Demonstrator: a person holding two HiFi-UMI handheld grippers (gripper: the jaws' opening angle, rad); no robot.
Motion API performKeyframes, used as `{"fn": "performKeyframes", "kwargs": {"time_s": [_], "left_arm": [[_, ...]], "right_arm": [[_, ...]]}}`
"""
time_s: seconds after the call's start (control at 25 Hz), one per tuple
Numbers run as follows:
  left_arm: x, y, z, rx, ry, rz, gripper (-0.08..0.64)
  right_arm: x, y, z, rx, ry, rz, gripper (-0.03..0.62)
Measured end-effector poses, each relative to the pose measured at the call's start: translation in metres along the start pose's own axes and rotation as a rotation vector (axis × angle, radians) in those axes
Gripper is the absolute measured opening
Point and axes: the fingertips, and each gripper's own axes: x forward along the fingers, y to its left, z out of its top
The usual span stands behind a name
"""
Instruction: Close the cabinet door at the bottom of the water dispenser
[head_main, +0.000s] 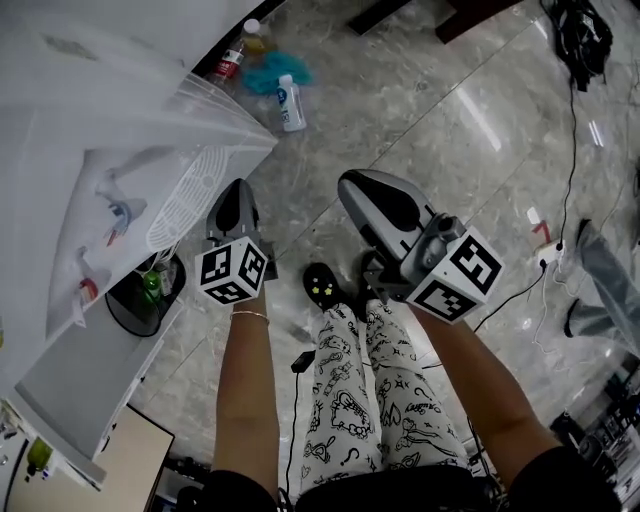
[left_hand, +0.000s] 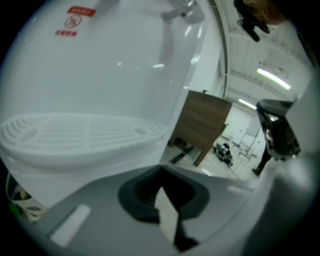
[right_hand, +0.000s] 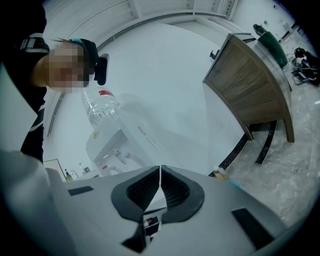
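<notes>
The white water dispenser (head_main: 110, 170) stands at the left of the head view, with its drip tray (head_main: 190, 190) facing me. Its bottom cabinet door (head_main: 90, 375) hangs open toward the lower left, a grey slab; the dark cabinet inside holds something green (head_main: 150, 285). My left gripper (head_main: 232, 192) is shut and empty, just right of the drip tray (left_hand: 75, 132) and above the door. My right gripper (head_main: 352, 186), also shut and empty, is farther right over the floor. In the right gripper view the dispenser (right_hand: 117, 147) carries a water bottle (right_hand: 102, 110) on top.
Two plastic bottles (head_main: 290, 102) (head_main: 228, 62) and a teal cloth (head_main: 272, 72) lie on the marble floor beyond the dispenser. Cables and a power strip (head_main: 548, 255) run at the right. A wooden desk (right_hand: 250, 90) stands by the wall. My legs and a shoe (head_main: 320, 285) are below.
</notes>
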Motion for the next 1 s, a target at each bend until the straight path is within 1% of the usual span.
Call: {"fn": "performKeyframes", "kwargs": {"time_s": [0.16,0.24,0.28,0.36,0.44,0.48,0.56,0.68,0.76,0.88,1.0], "left_arm": [[-0.038,-0.03,0.018,0.084,-0.012,-0.065,-0.003],[-0.061,-0.041,0.033,0.12,-0.019,-0.075,-0.003],[-0.073,-0.046,0.043,0.127,-0.027,-0.071,-0.003],[-0.102,-0.056,0.066,0.109,-0.05,-0.054,-0.003],[-0.134,-0.067,0.096,0.089,-0.086,-0.036,-0.003],[-0.149,-0.075,0.114,0.093,-0.113,-0.032,-0.003],[-0.178,-0.096,0.152,0.122,-0.175,-0.028,-0.003],[-0.233,-0.132,0.198,0.165,-0.235,-0.035,-0.003],[-0.268,-0.151,0.217,0.162,-0.249,-0.046,-0.003],[-0.305,-0.172,0.242,0.141,-0.271,-0.058,-0.003],[-0.334,-0.191,0.268,0.174,-0.286,-0.072,-0.003]], "right_arm": [[-0.011,0.009,0.001,-0.066,0.051,-0.01,0.017],[-0.02,0.017,0.005,-0.111,0.083,-0.004,0.017],[-0.026,0.023,0.008,-0.129,0.097,-0.001,0.017],[-0.04,0.039,0.015,-0.15,0.123,0.004,0.017],[-0.052,0.063,0.021,-0.175,0.155,0.015,0.017],[-0.055,0.075,0.025,-0.192,0.169,0.028,0.017],[-0.06,0.1,0.039,-0.209,0.179,0.066,0.017],[-0.073,0.142,0.067,-0.176,0.155,0.125,0.017],[-0.083,0.171,0.086,-0.193,0.153,0.153,0.017],[-0.091,0.211,0.113,-0.283,0.17,0.192,0.017],[-0.097,0.248,0.137,-0.277,0.168,0.23,0.017]]}}
